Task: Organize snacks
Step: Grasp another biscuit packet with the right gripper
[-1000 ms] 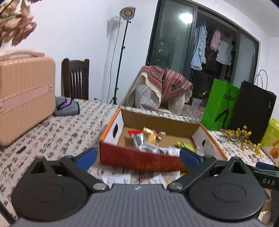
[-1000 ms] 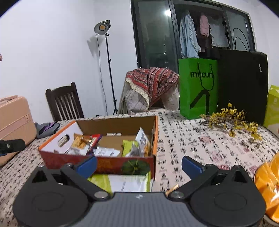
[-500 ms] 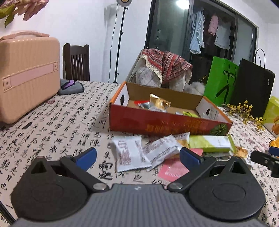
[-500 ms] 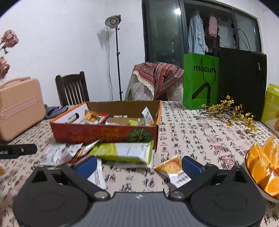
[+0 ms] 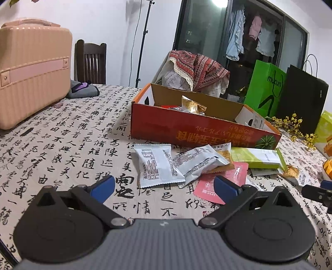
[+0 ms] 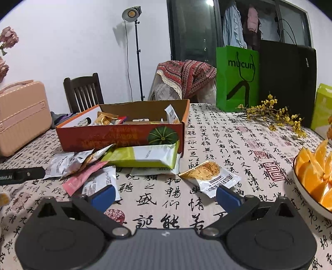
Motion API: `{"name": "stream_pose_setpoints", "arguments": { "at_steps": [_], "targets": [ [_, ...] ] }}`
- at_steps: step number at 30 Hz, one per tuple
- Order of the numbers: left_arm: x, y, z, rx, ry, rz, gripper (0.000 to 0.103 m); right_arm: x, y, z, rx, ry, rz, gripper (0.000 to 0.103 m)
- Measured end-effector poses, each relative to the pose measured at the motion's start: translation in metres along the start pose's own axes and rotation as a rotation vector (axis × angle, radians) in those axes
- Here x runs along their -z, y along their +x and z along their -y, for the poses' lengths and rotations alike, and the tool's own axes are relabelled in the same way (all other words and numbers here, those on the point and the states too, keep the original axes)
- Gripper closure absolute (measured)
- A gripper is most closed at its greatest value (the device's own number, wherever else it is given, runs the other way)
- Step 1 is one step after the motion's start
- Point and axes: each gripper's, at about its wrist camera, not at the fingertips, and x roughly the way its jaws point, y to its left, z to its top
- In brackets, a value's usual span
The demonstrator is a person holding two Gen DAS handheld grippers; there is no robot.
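Evidently the pick-up step is next: the left gripper (image 5: 164, 187) and right gripper (image 6: 166, 195) both hover spread wide and empty over loose foil snack packets (image 5: 159, 166) scattered just before the red cardboard box (image 5: 186, 126), which already holds several packets; each needs lifting inside.

I see a white wall (image 6: 72, 41), a lit floor lamp (image 6: 130, 13), a dark wooden chair (image 6: 83, 91) and a dark window (image 5: 203, 31) with hanging clothes (image 5: 249, 37).
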Motion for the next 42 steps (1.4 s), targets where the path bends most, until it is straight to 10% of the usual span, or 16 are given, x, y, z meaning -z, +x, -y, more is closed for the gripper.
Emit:
{"name": "stream_pose_setpoints", "arguments": {
  "at_steps": [16,31,36,42],
  "targets": [
    [0.001,0.000,-0.007,0.014,-0.044,0.013,0.000,-0.022,0.059,0.026,0.188,-0.243,-0.170,0.000],
    [0.001,0.003,-0.012,0.013,-0.069,-0.003,0.000,-0.033,0.106,0.068,0.029,-0.059,-0.210,0.000],
    [0.002,0.003,-0.011,0.012,-0.070,0.000,0.000,-0.032,0.095,0.063,-0.016,-0.078,-0.180,0.041],
    [0.001,0.003,-0.011,0.010,-0.071,-0.001,0.000,-0.027,0.081,0.043,0.019,-0.129,-0.150,0.059]
  ]
}}
